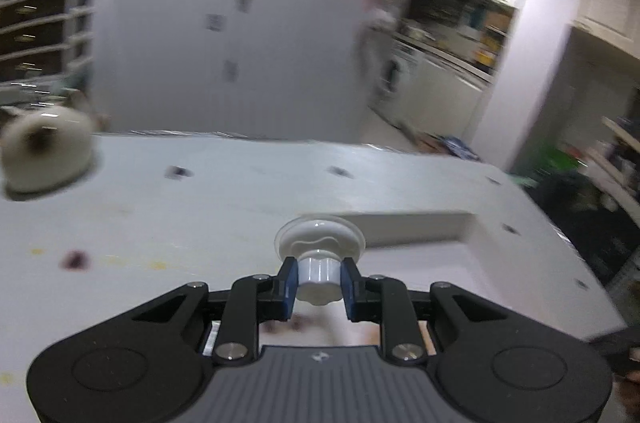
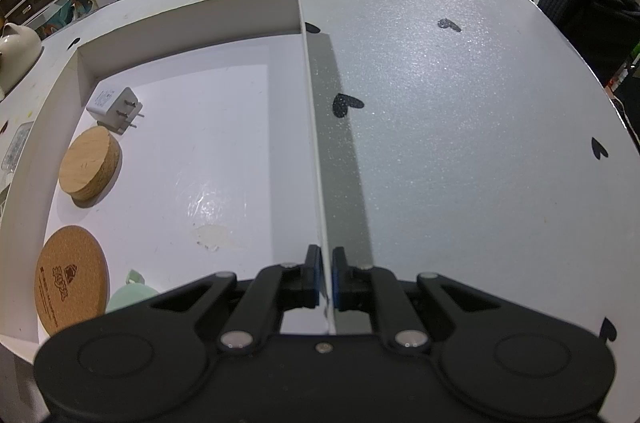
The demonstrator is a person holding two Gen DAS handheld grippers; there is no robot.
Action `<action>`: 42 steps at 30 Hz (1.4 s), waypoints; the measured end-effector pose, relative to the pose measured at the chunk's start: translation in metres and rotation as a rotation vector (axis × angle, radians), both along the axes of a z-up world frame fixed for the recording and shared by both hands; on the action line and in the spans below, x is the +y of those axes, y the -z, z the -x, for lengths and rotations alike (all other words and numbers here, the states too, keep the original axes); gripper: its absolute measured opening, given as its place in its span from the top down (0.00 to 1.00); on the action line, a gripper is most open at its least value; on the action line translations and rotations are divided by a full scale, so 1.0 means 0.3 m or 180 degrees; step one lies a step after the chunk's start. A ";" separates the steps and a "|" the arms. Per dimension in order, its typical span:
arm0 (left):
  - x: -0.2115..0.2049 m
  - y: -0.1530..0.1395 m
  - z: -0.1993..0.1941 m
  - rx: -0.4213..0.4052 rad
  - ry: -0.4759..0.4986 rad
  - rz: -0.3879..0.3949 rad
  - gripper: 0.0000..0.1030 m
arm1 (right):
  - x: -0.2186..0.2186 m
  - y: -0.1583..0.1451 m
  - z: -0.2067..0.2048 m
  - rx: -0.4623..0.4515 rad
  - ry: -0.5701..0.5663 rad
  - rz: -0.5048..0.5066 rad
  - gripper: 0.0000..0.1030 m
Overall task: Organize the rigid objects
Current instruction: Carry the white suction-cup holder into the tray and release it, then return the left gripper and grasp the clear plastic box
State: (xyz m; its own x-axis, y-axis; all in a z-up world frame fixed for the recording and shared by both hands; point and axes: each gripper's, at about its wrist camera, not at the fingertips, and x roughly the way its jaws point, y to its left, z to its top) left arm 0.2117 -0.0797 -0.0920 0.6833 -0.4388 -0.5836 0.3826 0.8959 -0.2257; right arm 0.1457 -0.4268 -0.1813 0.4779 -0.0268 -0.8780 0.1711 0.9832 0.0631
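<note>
My left gripper (image 1: 319,281) is shut on the knob of a white suction-cup piece (image 1: 319,243), held in the air above the white table; the view is blurred. My right gripper (image 2: 326,277) is shut on the thin right wall of a shallow white box (image 2: 316,127). Inside the box lie a white plug adapter (image 2: 114,105), a round wooden lid (image 2: 90,161), a cork coaster (image 2: 72,279) and a pale green item (image 2: 130,293), partly hidden by the gripper. The same box's corner (image 1: 460,223) shows in the left wrist view, beyond the suction cup.
A cream teapot (image 1: 44,147) stands at the table's far left and appears again as a teapot (image 2: 16,45) in the right wrist view. The table top (image 2: 460,103) carries black heart marks. A dark chair back (image 2: 580,11) stands at the right edge. A white wall panel rises behind the table.
</note>
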 end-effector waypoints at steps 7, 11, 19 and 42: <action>-0.251 0.054 0.074 0.0331 0.0816 -0.0045 0.76 | 0.000 -0.001 0.003 -0.0018 0.0018 -0.0012 0.92; -0.348 0.108 0.099 0.0531 0.1121 -0.0194 0.76 | -0.002 -0.001 0.006 -0.0021 0.0018 -0.0014 0.92; -0.430 0.188 0.085 0.0846 0.1228 -0.0495 0.76 | -0.005 -0.001 0.008 -0.0030 0.0020 -0.0028 0.92; -0.462 0.184 0.089 0.0893 0.1251 -0.0523 0.44 | -0.007 -0.002 0.009 -0.0037 0.0025 -0.0035 0.92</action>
